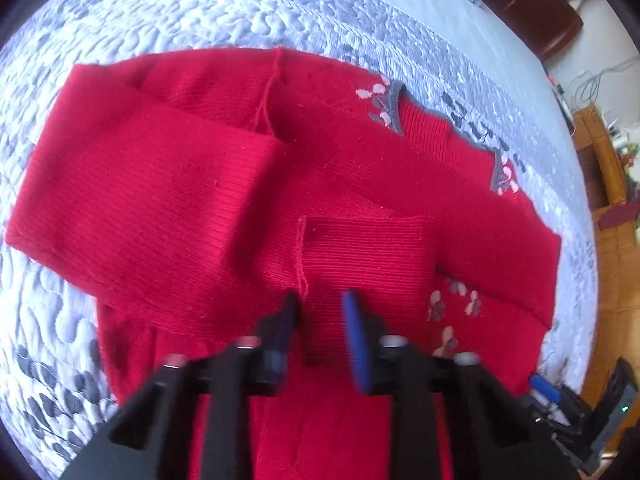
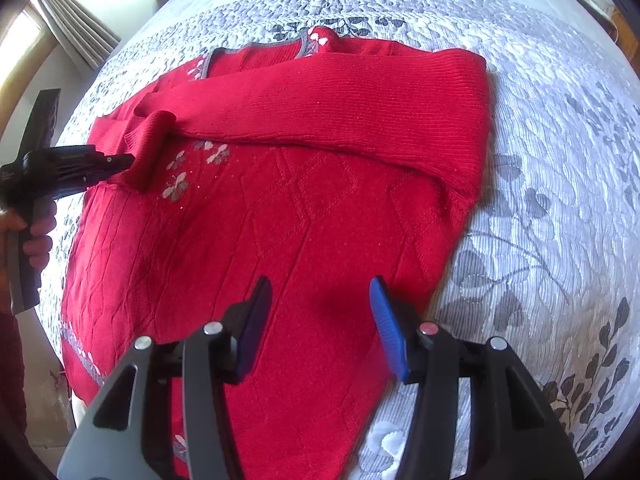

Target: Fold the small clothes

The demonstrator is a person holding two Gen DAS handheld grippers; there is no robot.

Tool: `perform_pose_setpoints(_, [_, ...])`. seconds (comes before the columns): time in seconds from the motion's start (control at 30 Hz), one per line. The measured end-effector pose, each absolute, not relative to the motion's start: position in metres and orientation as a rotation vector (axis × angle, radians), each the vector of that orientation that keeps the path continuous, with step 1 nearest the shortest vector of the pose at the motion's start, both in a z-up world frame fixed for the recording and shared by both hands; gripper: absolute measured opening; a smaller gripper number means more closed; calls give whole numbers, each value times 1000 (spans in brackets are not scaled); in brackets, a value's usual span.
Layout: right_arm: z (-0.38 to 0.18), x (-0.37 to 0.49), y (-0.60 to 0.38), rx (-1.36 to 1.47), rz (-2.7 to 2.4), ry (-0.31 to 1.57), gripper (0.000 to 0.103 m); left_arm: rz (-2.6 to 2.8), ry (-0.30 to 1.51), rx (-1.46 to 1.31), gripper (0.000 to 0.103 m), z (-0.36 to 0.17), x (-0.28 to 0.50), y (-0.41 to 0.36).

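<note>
Left wrist view: red knit sweater lies flat on a quilted grey-and-white bedspread, both sleeves folded across the body. One sleeve cuff ends right in front of the left gripper. Jaws stand a narrow gap apart, above the cuff fabric; pads don't look pressed on the knit, motion blur makes contact hard to judge. No earlier frame to compare. Grey neckline trim with pink flower embroidery sits at the far edge, more flowers to the right of the cuff. Wooden floor shows past the bed edge at right.

Right wrist view: same sweater, hem toward the camera, neckline far. Right gripper hovers over the lower body panel with jaws apart, nothing between them, blue pads clear of the fabric. Folded sleeve runs across the chest. At left the left gripper points at the rolled cuff, tip touching or just beside it, can't tell which. A hand grips its handle. Curtain at upper left.
</note>
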State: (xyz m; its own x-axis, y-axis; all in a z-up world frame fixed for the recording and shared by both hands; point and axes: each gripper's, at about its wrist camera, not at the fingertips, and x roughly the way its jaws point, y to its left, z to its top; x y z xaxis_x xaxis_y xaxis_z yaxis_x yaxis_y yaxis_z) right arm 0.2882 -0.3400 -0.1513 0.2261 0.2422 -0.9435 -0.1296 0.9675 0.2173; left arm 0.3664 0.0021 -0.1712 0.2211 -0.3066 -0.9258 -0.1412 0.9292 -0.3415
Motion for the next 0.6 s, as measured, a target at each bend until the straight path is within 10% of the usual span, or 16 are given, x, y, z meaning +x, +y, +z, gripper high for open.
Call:
perform_pose_setpoints(0.13, [-150,287,-349,119,238,1314,52,-111,1339,-403,3,-166,363,0])
perform_pose_setpoints(0.6, [-144,286,-357,151,228,1300,53,-499,1313,-361,5,-127,353,-99])
